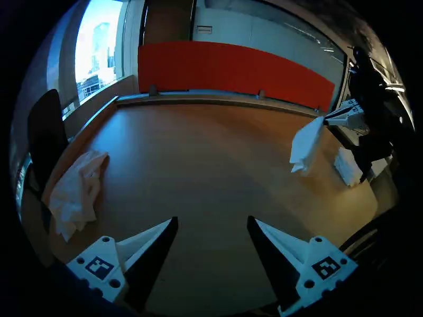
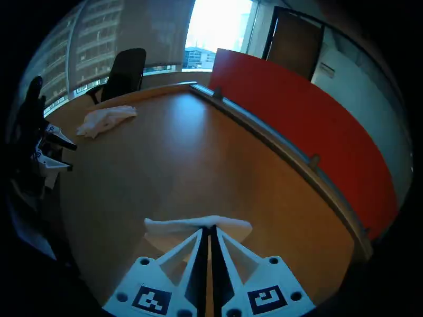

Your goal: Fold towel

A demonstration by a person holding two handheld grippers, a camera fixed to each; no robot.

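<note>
Two hand-held grippers work over one desk.

In the left gripper view, the left hand-held gripper (image 1: 211,221) sits low and near. Its fingers are spread wide with nothing between them, seemingly ready to catch a free corner. Across the desk (image 1: 211,158), at the far right, the right hand-held gripper (image 1: 327,121) holds one white towel (image 1: 305,145) up by an edge. The towel hangs clear of the wood, probably so that it drops open for folding. One crumpled towel (image 1: 76,193) lies by the near left edge, likely set aside for its own turn. One white pile (image 1: 348,166) sits low at the right, below the hanging cloth; whether it is folded cloth I cannot tell. One red panel (image 1: 232,68) runs along the far side, and one dark chair (image 1: 45,132) stands at the left.

In the right gripper view, the right hand-held gripper (image 2: 210,231) has its fingers pressed together, pinching the towel (image 2: 174,226), whose edge bunches across the tips. The crumpled towel (image 2: 106,119) lies far off at the left, near the chair (image 2: 124,74). The left hand-held gripper (image 2: 67,156) shows at the left edge, its fingers apart. That makes two towels for certain.
</note>
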